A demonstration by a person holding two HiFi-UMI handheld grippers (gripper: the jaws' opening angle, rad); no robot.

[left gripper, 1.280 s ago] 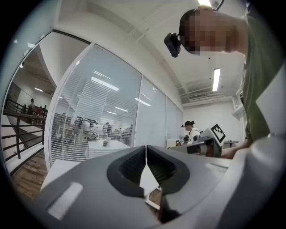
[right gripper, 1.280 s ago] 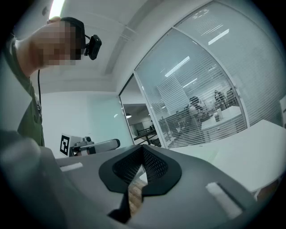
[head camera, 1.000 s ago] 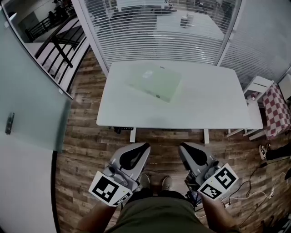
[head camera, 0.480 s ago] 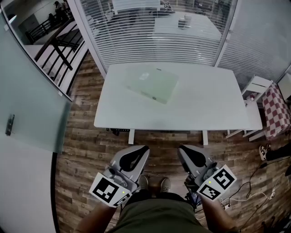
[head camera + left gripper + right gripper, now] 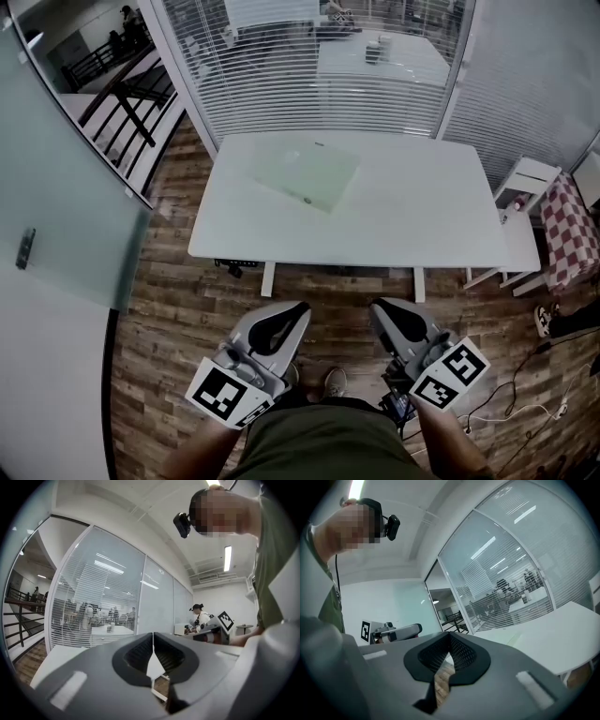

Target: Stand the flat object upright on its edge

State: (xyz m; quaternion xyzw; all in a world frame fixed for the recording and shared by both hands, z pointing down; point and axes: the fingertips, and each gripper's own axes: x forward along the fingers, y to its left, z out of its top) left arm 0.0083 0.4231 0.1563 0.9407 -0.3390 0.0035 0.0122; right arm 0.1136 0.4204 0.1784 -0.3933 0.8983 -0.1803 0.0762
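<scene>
1. One flat object (image 5: 305, 173), pale green, lying flat on the far left part of the white table (image 5: 422, 225).
2. One left gripper (image 5: 296, 309): I read its jaws clenched together with nothing between them. It hangs over the wooden floor (image 5: 169, 281).
3. One right gripper (image 5: 379, 308): jaws likewise clenched, empty.
4. Both jaw pairs sit well apart from the flat object, on the near side of the table's near edge.

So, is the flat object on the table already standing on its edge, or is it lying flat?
Lying flat: the flat object shows its broad face upward on the white table.
</scene>
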